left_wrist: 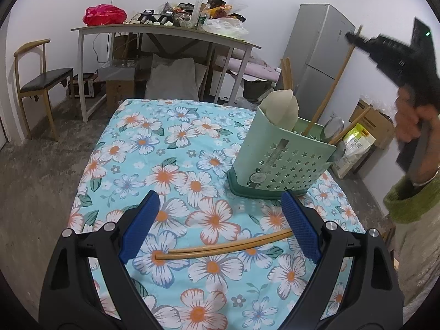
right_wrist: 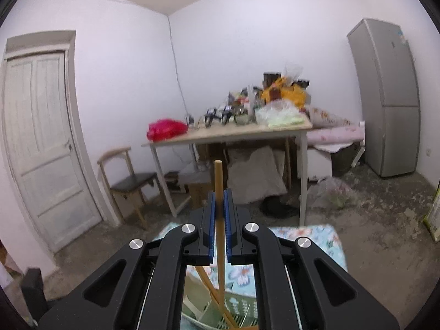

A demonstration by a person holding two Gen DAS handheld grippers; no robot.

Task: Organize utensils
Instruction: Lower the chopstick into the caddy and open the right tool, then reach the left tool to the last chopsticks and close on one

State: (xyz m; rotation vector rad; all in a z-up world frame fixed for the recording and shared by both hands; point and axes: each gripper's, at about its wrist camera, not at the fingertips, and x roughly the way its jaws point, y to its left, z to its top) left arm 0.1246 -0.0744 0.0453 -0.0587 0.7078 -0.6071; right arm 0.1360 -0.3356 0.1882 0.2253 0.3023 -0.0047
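Two chopsticks (left_wrist: 224, 247) lay side by side on floral cloth (left_wrist: 154, 148) of bench, between spread blue pads of left tongs (left_wrist: 221, 224); pads released, touching neither stick. Green utensil holder (left_wrist: 277, 162) stood at 1 o'clock from them, near, with pale spoon (left_wrist: 280, 108) and more sticks upright inside. Right tongs (right_wrist: 219, 210) clenched on single chopstick (right_wrist: 218, 176), raised above holder at 2 o'clock, its lower end reaching into holder.
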